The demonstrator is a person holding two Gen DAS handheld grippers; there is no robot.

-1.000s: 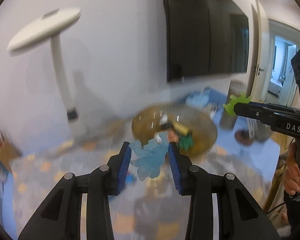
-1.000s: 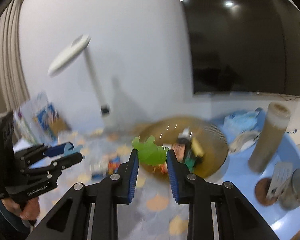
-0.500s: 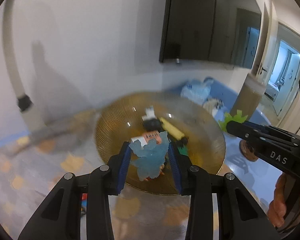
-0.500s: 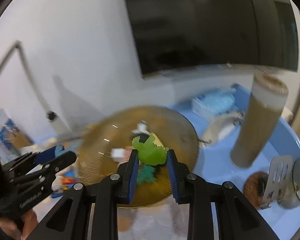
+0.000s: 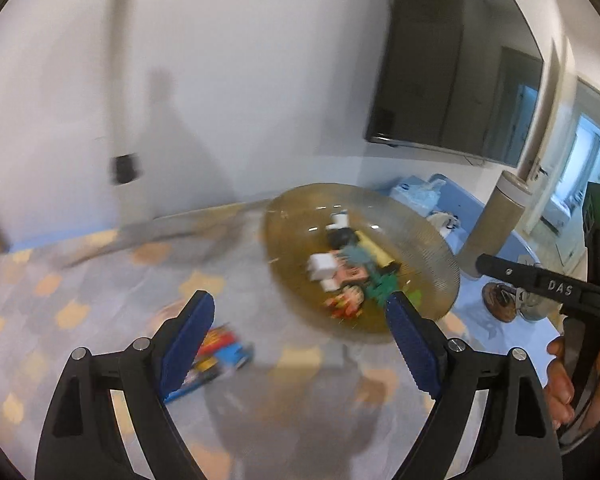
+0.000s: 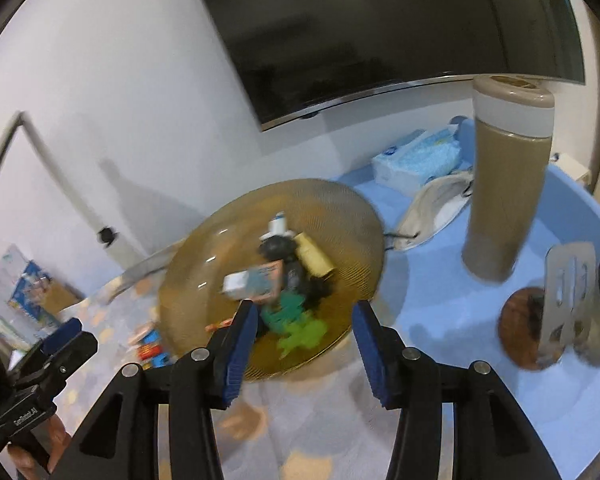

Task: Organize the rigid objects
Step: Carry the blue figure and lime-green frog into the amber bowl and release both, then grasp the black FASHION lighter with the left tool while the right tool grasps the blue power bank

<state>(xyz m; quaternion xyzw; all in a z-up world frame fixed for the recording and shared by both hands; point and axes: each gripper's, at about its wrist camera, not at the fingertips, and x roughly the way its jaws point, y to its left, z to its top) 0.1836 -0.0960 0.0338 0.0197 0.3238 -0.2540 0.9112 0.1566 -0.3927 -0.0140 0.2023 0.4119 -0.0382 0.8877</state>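
The left gripper (image 5: pixel 300 320) has its two blue-padded fingers wide apart and holds nothing; it hangs above the patterned grey and orange cloth (image 5: pixel 100 300), just beside the near left rim of the amber glass plate (image 5: pixel 432 248). The right gripper (image 6: pixel 304 332) is also spread apart and empty, and it hangs over the near edge of the same plate (image 6: pixel 348 216). In the plate lies a pile of small rigid toys: a light green figure (image 6: pixel 304 334) near the front rim, a darker green piece (image 6: pixel 288 308) touching it, a white and pink block (image 6: pixel 252 280), a yellow bar (image 6: pixel 314 256) and some dark pieces that are too blurred to name. Outside the plate, on the cloth to its left, a small red and blue toy (image 5: pixel 220 350) lies alone. To the right the cloth ends and a blue surface (image 6: pixel 452 300) begins; on it stand a tall tan bottle (image 6: pixel 504 192), upright, a packet of blue tissues (image 6: pixel 420 156) by the far edge, a white mask (image 6: pixel 436 204) between plate and bottle, and a brown coaster (image 6: pixel 520 328) with metal parts near the right edge. Behind is a white wall (image 5: pixel 240 80) with a dark television (image 5: pixel 452 60), and a door opening (image 5: pixel 584 160) is at the far right. Free cloth is in front of the plate and to the left.
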